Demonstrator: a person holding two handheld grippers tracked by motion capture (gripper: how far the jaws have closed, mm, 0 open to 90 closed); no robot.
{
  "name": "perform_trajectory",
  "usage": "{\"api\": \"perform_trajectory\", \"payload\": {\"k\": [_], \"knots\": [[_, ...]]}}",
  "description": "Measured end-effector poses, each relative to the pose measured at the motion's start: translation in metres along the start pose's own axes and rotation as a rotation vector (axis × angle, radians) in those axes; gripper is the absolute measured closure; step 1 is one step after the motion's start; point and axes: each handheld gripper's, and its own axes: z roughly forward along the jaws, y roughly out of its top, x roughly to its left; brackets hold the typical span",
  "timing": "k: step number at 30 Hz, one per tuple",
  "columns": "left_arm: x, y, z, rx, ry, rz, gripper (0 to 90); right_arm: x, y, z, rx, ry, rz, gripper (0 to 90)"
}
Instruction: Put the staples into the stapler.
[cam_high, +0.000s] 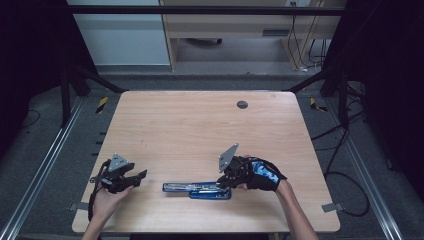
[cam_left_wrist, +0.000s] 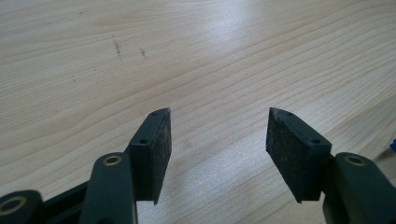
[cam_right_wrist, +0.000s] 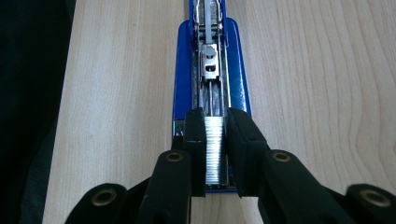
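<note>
Pale wooden table under dim light, with a dark round grommet hole near the far edge, metal rails along both sides, and cables trailing over the grey floor on the right. Lying flat near the front edge, swung open lengthwise: a blue stapler, its metal staple channel facing up. Over the stapler's right end, the right gripper in a gloved hand, jaws drawn close and pinching a silver strip of staples just above the open channel; pusher and spring visible farther along the magazine in the right gripper view. Well off to the left, apart from the stapler, the left gripper in a bare hand, pointed toward it, jaws spread wide over bare wood with nothing between the pads.
</note>
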Motion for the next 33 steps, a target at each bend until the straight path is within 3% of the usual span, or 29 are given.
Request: {"api": "perform_trajectory", "payload": {"k": [18,22,27,33], "knots": [[-0.0006,0.0002,-0.0003,0.000,-0.002,0.002,40.8,0.0005,-0.0005,0.0027,-0.001,-0.003,0.001,77.9],[-0.0005,0.0002,-0.0002,0.000,-0.002,0.002,40.8,0.0005,-0.0002,0.0019,-0.006,0.000,-0.005,74.0],[-0.0007,0.0002,-0.0003,-0.001,-0.003,0.002,40.8,0.0001,-0.0007,-0.0038,-0.028,-0.019,0.015,74.9],[-0.0012,0.0003,0.0000,0.001,-0.003,0.004,40.8,0.0009,-0.0023,-0.0011,-0.010,-0.020,0.021,75.8]]}}
